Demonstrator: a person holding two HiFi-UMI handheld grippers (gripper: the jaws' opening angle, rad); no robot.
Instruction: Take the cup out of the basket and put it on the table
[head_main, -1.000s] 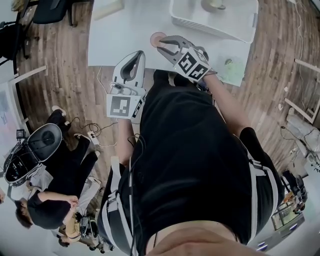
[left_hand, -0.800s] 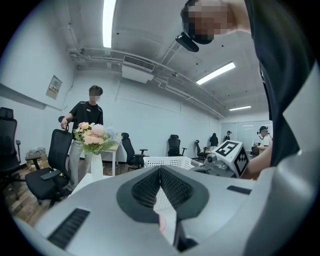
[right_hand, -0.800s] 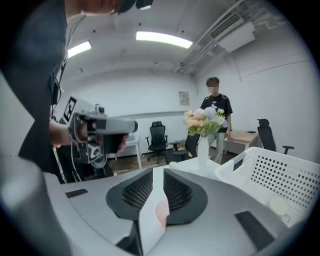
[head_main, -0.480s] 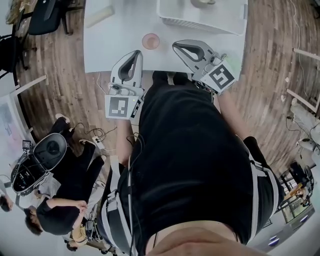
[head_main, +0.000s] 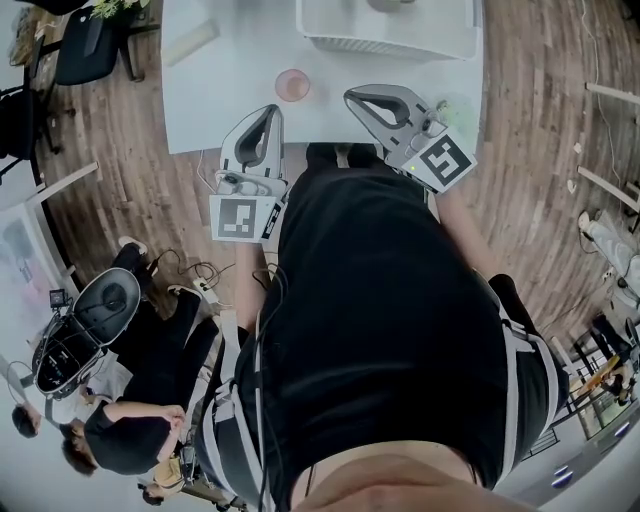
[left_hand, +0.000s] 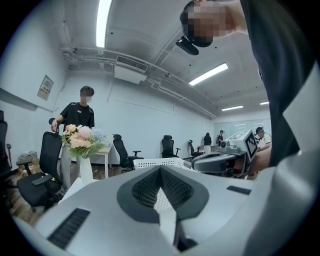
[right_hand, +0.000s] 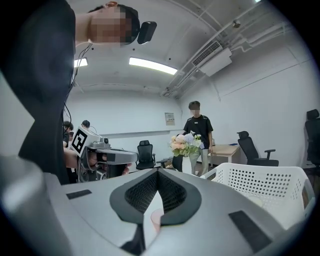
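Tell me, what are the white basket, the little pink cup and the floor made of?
The basket looks like white plastic: its stiff, matte walls are full of tiny punched holes. The pink cup seems to be see-through plastic, or maybe glass; it is too small to be sure. The floor looks like wood planks, brown with streaky grain.

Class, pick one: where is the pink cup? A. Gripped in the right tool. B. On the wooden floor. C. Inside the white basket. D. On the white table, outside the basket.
D: in the head view the pink cup stands on the white table, outside the basket, clear of the left tool and right tool.
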